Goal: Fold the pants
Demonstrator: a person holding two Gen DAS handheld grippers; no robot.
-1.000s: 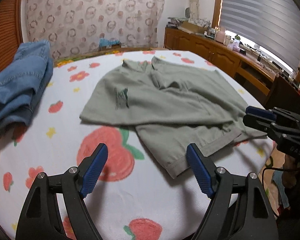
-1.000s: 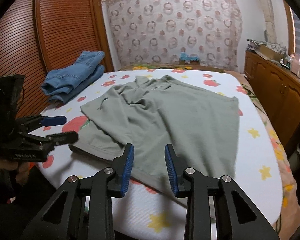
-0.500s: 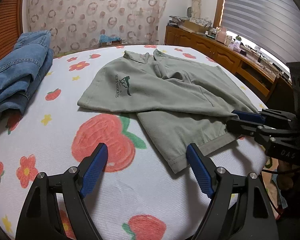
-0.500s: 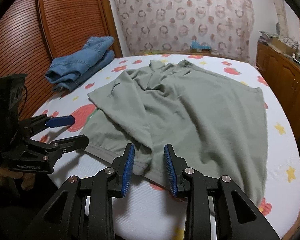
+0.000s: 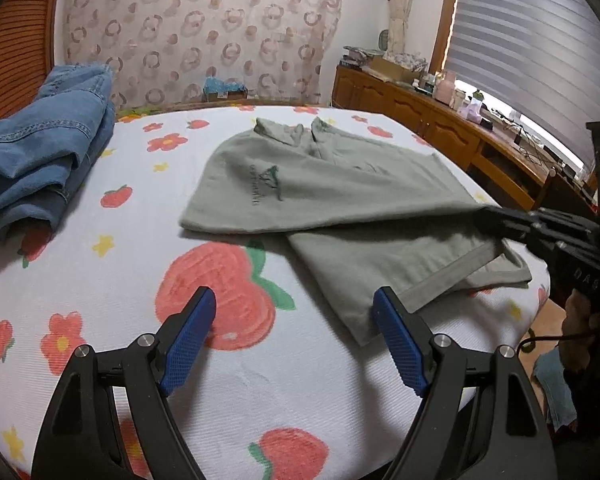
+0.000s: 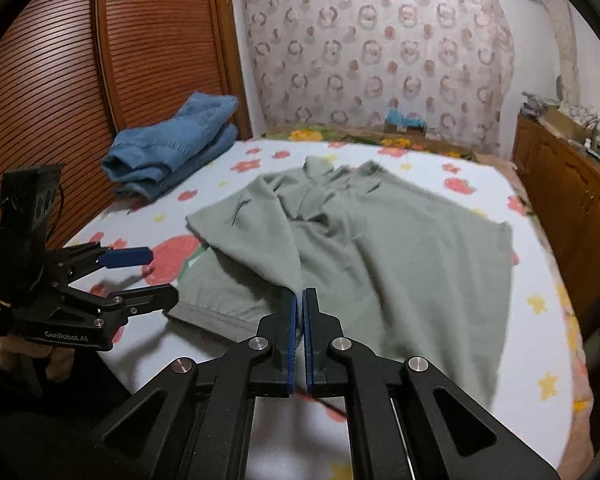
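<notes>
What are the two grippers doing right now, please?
Left gripper: open, holding nothing, above the bedsheet.
Right gripper: shut on a fold of the green garment.

Green garment, partly folded, on the bed

The sage-green garment (image 5: pixel 340 184) lies spread on the fruit-print bedspread (image 5: pixel 100 288), one side folded over, dark logo facing up; its near edge is raised, pinched between blue pads.

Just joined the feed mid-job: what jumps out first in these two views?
A sage-green garment sprawls across the middle of the fruit-print bed, and the right gripper is shut on its near folded edge. The left gripper hangs open over bare sheet beside the hem. Folded jeans sit at the far left by the wooden wardrobe.
</notes>
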